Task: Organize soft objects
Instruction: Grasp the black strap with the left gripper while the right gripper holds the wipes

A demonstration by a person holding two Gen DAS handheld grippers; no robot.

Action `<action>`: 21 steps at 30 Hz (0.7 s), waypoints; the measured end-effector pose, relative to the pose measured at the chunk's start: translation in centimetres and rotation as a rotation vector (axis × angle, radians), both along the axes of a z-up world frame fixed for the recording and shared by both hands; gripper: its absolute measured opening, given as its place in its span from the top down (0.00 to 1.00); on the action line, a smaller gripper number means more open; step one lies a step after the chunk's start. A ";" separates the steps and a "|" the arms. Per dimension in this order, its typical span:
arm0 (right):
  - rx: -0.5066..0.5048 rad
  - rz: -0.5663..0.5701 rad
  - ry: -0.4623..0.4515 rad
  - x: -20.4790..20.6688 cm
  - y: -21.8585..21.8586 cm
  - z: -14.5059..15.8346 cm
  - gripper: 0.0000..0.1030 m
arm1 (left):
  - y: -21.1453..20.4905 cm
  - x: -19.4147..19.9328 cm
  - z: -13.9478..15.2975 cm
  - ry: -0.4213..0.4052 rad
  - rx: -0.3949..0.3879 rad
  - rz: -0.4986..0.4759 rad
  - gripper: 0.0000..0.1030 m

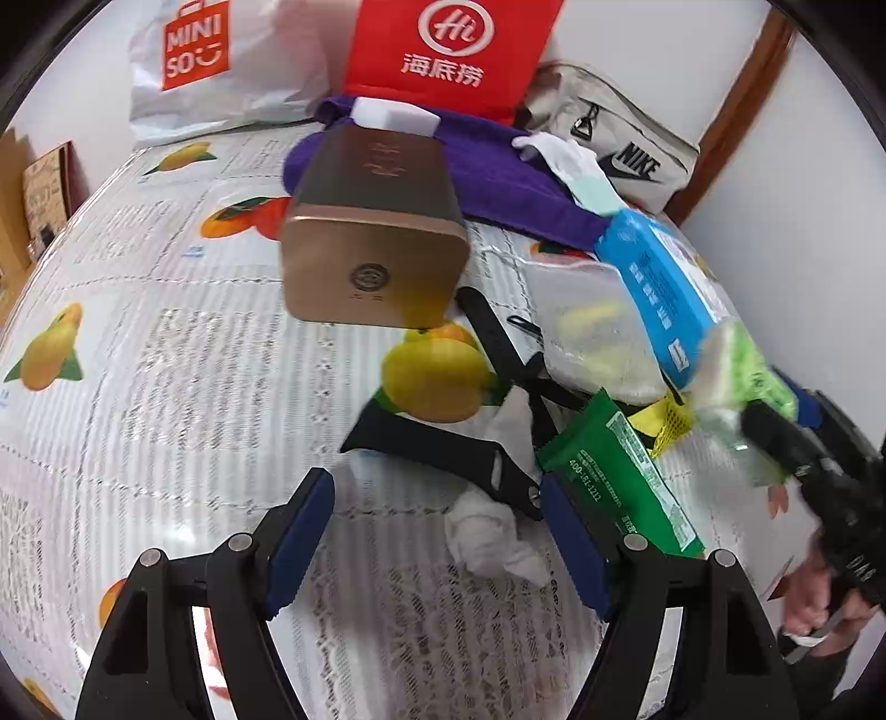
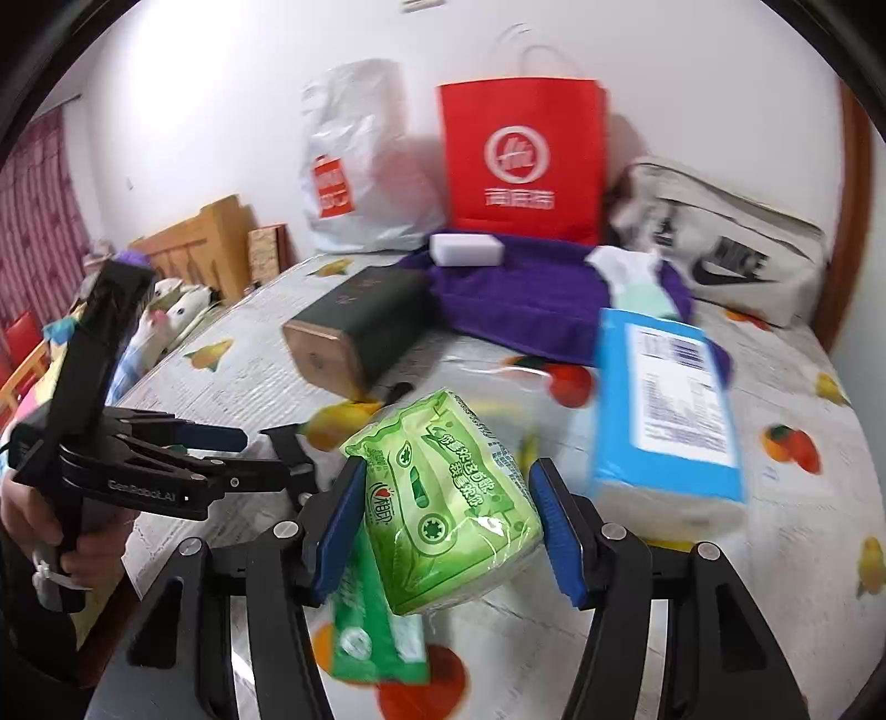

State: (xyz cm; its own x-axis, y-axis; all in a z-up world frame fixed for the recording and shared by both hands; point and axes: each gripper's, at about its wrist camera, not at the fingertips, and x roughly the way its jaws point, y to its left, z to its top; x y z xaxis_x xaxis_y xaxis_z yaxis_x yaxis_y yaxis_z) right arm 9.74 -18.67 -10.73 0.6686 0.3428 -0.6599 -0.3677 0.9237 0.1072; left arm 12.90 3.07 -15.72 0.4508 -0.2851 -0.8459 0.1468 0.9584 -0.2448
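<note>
One green tissue pack (image 2: 448,498), light, squashy, slick-wrapped: clamped across its middle by the right hand-held gripper (image 2: 448,520), lifted above the surface (image 2: 775,554). Left hand-held gripper (image 1: 437,531) at 9 o'clock, fingers apart, empty.

Both wrist cams look steeply down, close over table (image 1: 166,387); 2 views share red bag (image 1: 448,50) & clutter.
</note>
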 end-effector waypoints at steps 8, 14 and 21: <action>0.000 -0.097 0.018 -1.9 -4.3 -0.6 0.43 | -0.5 1.1 -0.2 -0.020 -0.035 0.046 0.29; 0.008 -0.160 0.044 -2.8 -6.8 -1.6 0.43 | -1.3 1.9 -0.3 -0.023 -0.014 0.055 0.51; 0.036 -0.197 0.076 -3.0 -8.9 -2.5 0.43 | -1.7 3.0 -0.7 0.006 -0.042 0.078 0.86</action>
